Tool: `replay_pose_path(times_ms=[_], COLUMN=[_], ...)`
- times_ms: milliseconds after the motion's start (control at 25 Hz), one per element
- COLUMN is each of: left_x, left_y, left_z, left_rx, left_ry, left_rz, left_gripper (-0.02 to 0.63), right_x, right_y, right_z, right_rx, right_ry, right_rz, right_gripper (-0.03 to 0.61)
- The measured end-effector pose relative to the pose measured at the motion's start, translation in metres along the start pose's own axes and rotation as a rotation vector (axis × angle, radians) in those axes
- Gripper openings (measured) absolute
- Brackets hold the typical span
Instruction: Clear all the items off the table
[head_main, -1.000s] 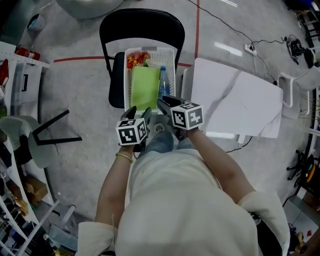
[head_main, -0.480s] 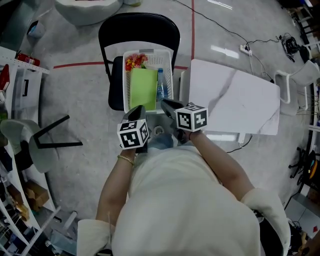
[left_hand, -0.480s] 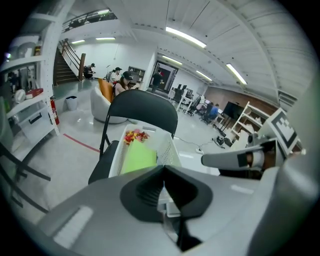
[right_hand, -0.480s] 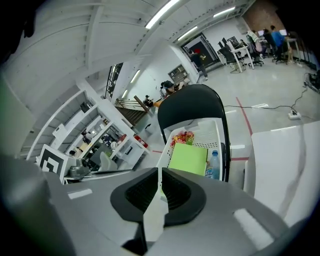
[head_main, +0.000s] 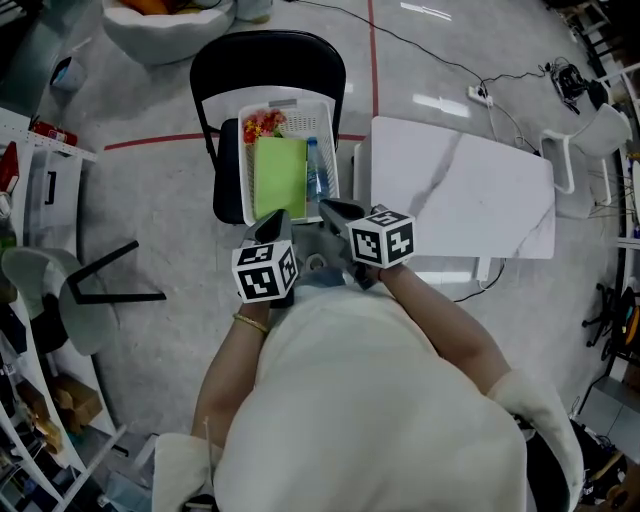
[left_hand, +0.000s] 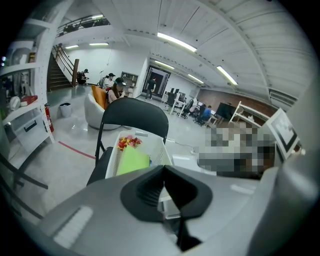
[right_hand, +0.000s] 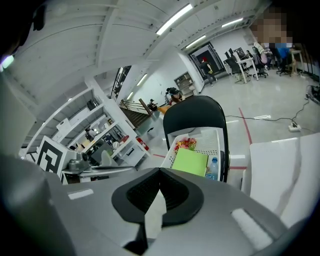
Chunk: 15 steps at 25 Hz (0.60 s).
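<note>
Our left gripper (head_main: 271, 222) and right gripper (head_main: 335, 210), jaws just closed together on nothing, hang at the near rim of the basket (head_main: 244, 170) holding the pad (head_main: 280, 177) and bottle (head_main: 312, 176). Swinging away carelessly, we could knock it off its chair (head_main: 265, 60).

white seat (head_main: 165, 30) — cropped at top

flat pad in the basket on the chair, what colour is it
Light green. The flat pad shows best in the head view, inside the white basket.
</note>
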<state>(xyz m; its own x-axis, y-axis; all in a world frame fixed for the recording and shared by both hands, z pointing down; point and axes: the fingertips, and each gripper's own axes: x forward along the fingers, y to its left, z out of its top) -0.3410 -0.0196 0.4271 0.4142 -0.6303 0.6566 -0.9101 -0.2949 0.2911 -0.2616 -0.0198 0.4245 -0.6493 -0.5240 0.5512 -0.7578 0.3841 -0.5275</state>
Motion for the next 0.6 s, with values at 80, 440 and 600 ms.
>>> replay_pose_path(times_ms=[80, 440, 600], left_x=[-0.004, -0.015, -0.012], left_y=[-0.003, -0.012, -0.022], left_z=[0.0, 0.001, 0.001], left_rx=[0.01, 0.024, 0.059], left_ry=[-0.003, -0.02, -0.015], left_rz=[-0.001, -0.01, -0.036], left_gripper=[0.009, 0.009, 0.009], right_x=[-0.004, -0.019, -0.027], right_y=[0.002, 0.012, 0.008], right_z=[-0.002, -0.006, -0.006], right_rx=[-0.015, -0.106, -0.127], right_ry=[-0.002, -0.035, -0.059], right_rz=[-0.002, -0.011, -0.038], right_gripper=[0.0, -0.002, -0.002])
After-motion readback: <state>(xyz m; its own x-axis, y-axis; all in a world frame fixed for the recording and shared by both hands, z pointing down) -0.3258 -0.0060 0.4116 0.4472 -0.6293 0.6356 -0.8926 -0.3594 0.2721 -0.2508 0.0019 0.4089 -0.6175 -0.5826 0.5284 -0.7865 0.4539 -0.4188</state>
